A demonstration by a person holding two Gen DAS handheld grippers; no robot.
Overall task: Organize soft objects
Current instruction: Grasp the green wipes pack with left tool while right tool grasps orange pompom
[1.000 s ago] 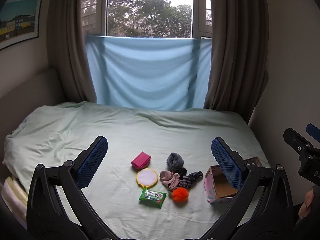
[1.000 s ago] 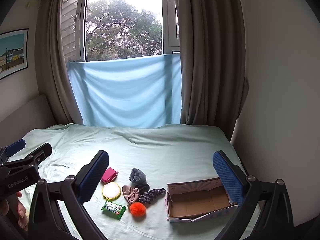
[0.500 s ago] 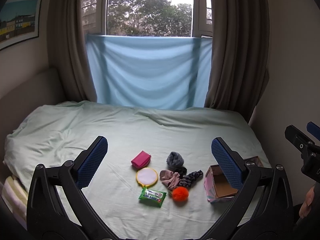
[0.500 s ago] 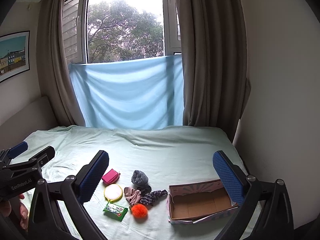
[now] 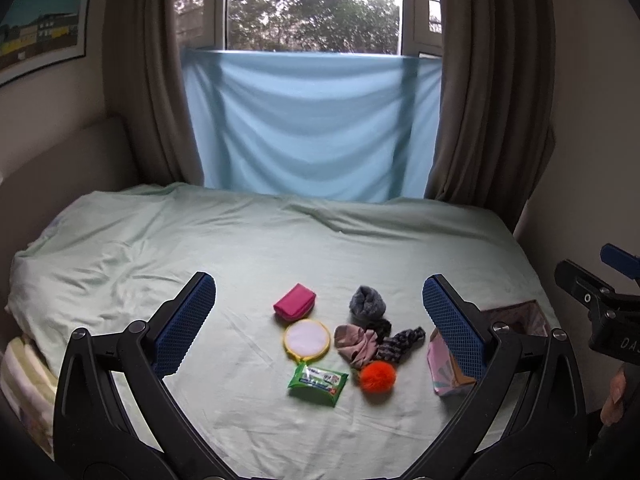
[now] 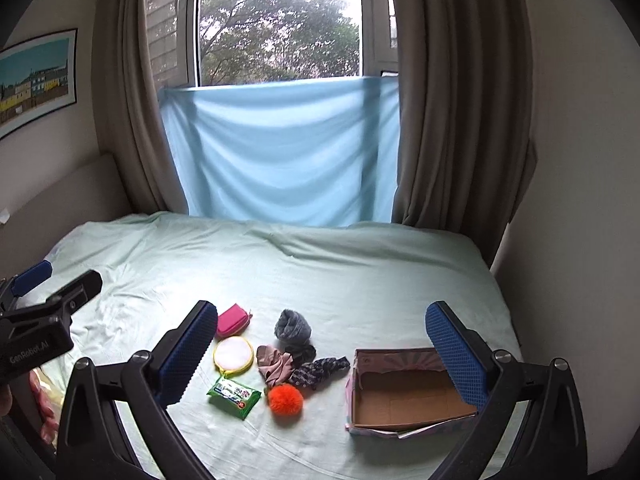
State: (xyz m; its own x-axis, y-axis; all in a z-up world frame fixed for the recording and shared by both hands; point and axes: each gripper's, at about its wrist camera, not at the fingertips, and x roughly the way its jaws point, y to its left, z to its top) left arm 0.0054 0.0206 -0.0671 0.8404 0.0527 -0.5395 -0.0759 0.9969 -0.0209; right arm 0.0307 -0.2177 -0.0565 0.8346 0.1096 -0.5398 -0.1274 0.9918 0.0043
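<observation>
I hold the left gripper (image 5: 318, 306) and right gripper (image 6: 320, 334) spread wide, empty, above the pale green bedsheet (image 6: 360, 276). The fluffy orange pom-pom (image 6: 285, 398) lies beside tangled fabric scrunchies (image 6: 296, 364), near the empty cardboard box (image 6: 404, 400). Risk: a pinch may snag neighbouring scrunchies or the sheet, or nudge the light box.

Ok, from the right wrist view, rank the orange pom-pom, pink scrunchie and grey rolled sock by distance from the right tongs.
1. Orange pom-pom, nearest, left of the box.
2. Pink scrunchie, just beyond it.
3. Grey rolled sock, farthest, toward the window.
</observation>
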